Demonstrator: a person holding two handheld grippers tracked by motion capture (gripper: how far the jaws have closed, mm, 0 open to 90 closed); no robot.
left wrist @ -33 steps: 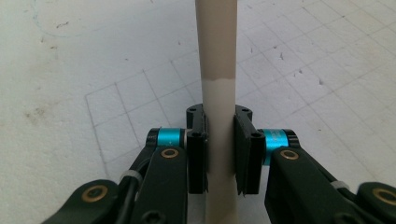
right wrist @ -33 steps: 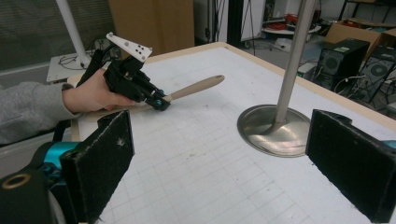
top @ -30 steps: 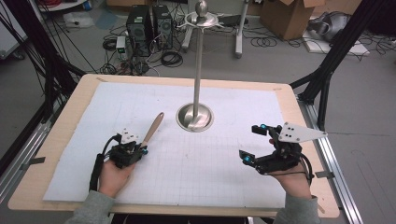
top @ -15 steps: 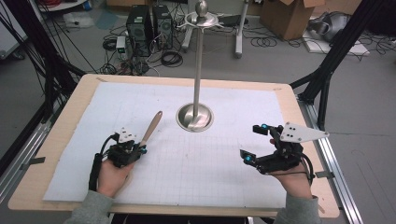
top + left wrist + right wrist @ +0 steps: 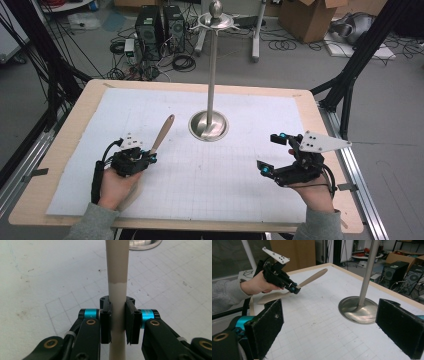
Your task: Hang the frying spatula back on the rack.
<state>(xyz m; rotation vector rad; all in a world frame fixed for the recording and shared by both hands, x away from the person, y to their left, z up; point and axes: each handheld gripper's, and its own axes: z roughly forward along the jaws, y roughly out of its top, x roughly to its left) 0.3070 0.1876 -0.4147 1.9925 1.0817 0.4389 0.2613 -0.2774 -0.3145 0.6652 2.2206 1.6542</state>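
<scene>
Wooden spatula is clenched in the left gripper, pointing to one o'clock. Right gripper gapes, holding nothing. Hanging it on the stand looks undone.

Wooden spatula, pale beige with long round handle, tilted with handle tip raised toward metal stand base, flat blade low near mat, left side.

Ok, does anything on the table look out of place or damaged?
Nothing looks broken or spilled. The wooden spatula is clamped by its handle in the left gripper, tilted up off the gridded mat. The metal stand is upright. The mat has a few small dark marks, just wear.
</scene>
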